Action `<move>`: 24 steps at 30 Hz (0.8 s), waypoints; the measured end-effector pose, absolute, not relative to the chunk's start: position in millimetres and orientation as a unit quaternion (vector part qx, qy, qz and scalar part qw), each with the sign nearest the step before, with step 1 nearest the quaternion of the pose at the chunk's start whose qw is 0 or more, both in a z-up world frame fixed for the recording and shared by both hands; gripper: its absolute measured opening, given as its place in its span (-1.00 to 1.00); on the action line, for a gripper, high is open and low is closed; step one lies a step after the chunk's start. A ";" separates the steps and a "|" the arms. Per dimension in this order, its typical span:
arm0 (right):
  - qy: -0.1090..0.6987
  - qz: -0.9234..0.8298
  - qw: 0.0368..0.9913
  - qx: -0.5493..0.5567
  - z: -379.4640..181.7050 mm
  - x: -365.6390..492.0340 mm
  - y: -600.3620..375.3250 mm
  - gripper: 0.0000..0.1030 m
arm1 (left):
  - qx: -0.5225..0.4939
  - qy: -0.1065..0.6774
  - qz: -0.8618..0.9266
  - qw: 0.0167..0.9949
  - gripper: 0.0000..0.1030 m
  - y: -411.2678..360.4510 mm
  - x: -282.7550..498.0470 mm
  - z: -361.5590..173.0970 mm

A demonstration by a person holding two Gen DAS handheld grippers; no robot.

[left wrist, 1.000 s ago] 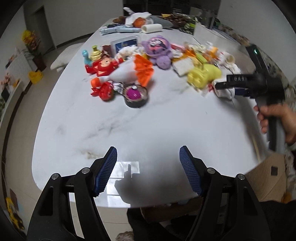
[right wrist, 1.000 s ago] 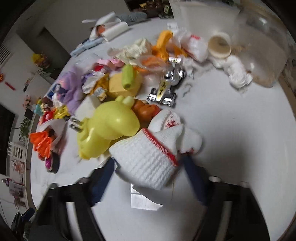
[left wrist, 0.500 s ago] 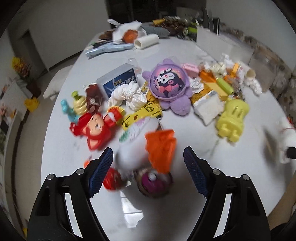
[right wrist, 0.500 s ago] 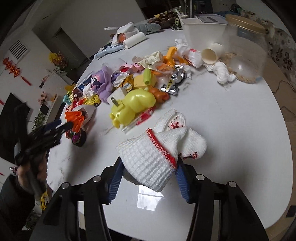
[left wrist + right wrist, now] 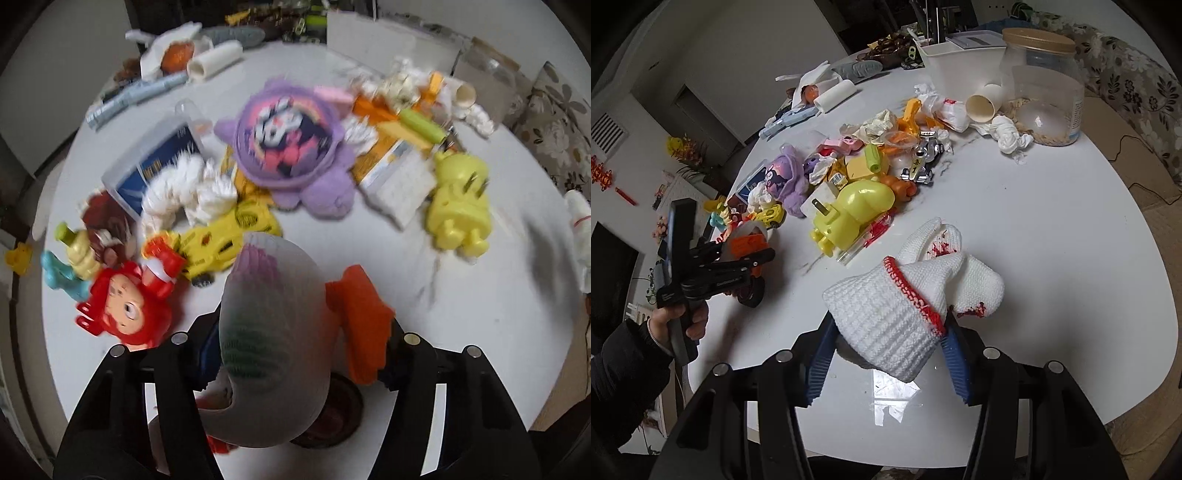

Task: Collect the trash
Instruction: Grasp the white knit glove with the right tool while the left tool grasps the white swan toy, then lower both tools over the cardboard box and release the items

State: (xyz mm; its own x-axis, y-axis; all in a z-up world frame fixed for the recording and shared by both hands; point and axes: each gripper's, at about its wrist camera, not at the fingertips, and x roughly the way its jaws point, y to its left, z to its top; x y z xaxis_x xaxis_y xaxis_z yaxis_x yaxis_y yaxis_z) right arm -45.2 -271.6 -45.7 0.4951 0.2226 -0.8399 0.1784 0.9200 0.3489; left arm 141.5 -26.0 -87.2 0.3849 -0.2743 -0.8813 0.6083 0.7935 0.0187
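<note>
My right gripper (image 5: 886,354) is shut on a white knitted glove (image 5: 908,291) with a red band and red stains, held just above the white table (image 5: 1052,229). My left gripper (image 5: 295,350) is low over the clutter, its jaws around a pale plastic cup (image 5: 273,347) and an orange plastic piece (image 5: 360,317). The view is blurred and I cannot tell whether the jaws grip them. The left gripper also shows in the right wrist view (image 5: 753,258), over the orange piece (image 5: 748,245).
Toys and scraps cover the table's middle: a purple plush (image 5: 291,147), a yellow plug toy (image 5: 458,206), a red doll (image 5: 129,310), crumpled tissues (image 5: 1008,134), a paper cup (image 5: 982,103), a glass jar (image 5: 1045,85). A dark tape roll (image 5: 332,413) lies under the left gripper.
My left gripper has moved forward and down until the cup and orange piece sit between its jaws. My right gripper has lifted and drawn the glove back from the pile.
</note>
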 end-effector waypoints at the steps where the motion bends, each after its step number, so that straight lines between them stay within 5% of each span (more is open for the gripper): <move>1: 0.501 0.014 0.842 0.198 -44.7 -45.2 -271.0 0.03 | 0.172 0.474 -0.274 0.819 0.20 -25.7 137.5 -76.7; 14: 0.461 0.117 0.864 0.167 8.8 -61.6 -267.5 0.03 | 0.127 0.350 -0.278 0.886 0.20 -40.3 39.1 77.0; 24: 0.524 0.291 0.796 0.090 12.3 -134.3 -269.6 0.05 | 0.094 0.404 -0.252 0.874 0.21 -54.3 -95.8 44.4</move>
State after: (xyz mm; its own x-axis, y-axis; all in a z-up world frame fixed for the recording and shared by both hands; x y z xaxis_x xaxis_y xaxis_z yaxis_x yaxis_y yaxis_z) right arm -134.3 -269.6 12.3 0.2826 0.5565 -0.7813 -0.3685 0.8150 0.4472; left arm -95.8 -54.3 44.4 0.5460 -0.3648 -0.7542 0.5170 0.8551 -0.0393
